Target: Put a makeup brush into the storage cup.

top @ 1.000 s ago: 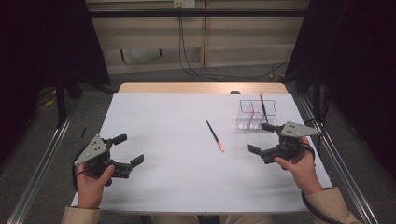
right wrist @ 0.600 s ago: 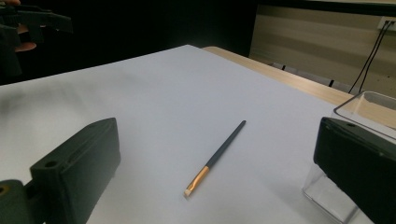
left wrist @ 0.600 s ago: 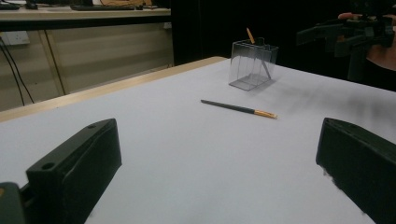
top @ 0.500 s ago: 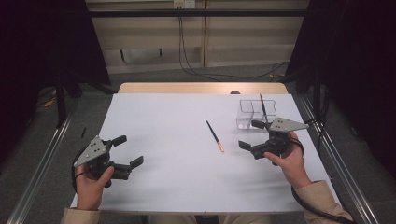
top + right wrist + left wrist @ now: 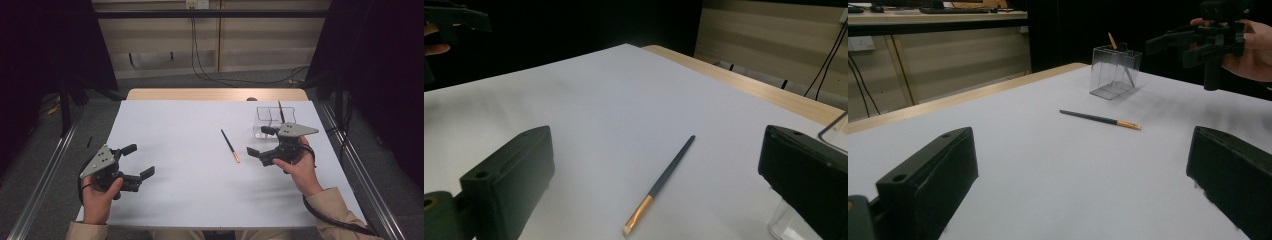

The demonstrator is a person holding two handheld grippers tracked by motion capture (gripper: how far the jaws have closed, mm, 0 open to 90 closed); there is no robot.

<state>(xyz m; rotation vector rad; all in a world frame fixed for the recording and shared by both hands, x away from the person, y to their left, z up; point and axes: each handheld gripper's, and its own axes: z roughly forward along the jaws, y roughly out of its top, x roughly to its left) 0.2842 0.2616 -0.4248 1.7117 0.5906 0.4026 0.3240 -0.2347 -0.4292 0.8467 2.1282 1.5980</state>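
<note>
Black jaws of right gripper [image 5: 260,142] wide apart near brush [image 5: 230,145], left gripper [image 5: 138,161] likewise, both empty

I work in what looks like a lab recording bay, not a home. My table [image 5: 165,120] is covered by a plain white sheet, with a wooden edge at the far side. Black curtains [image 5: 45,45] hang left and right. Metal rails [image 5: 45,170] run along the grey floor beside the table. Cables [image 5: 200,65] drop down the beige panelled far wall.
</note>
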